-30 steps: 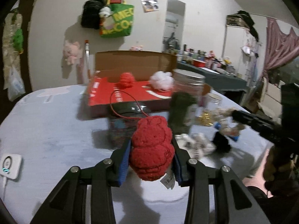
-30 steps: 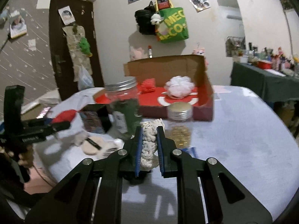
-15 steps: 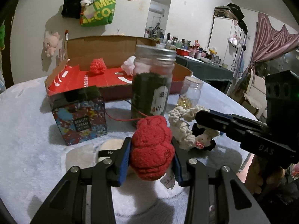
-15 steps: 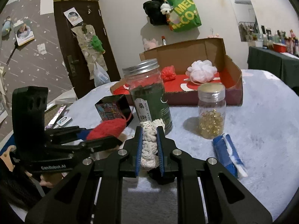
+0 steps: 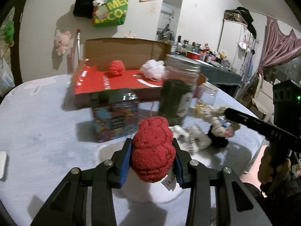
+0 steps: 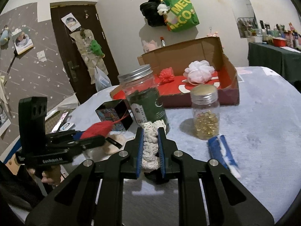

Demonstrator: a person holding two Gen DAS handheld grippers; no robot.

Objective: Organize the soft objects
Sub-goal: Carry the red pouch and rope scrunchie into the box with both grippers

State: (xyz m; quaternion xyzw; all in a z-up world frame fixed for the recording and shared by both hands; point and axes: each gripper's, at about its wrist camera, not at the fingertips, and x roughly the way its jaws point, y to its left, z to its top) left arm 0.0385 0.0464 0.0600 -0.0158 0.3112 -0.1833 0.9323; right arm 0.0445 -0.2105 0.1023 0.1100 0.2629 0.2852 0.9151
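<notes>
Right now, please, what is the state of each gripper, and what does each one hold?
Left gripper: closed on the red knitted toy.
Right gripper: closed on the cream knitted toy.

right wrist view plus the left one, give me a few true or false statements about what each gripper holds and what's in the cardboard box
1. The left gripper is shut on a red knitted toy. True.
2. The right gripper is open and holds nothing. False: it is shut on a cream knitted toy.
3. The cardboard box holds a white bath pouf and a small red pouf. True.
4. The tall jar of dark leaves lies on its side. False: it stands upright with its metal lid on.
5. The small jar of golden capsules stands inside the box. False: it stands on the table, in front of the box.
</notes>
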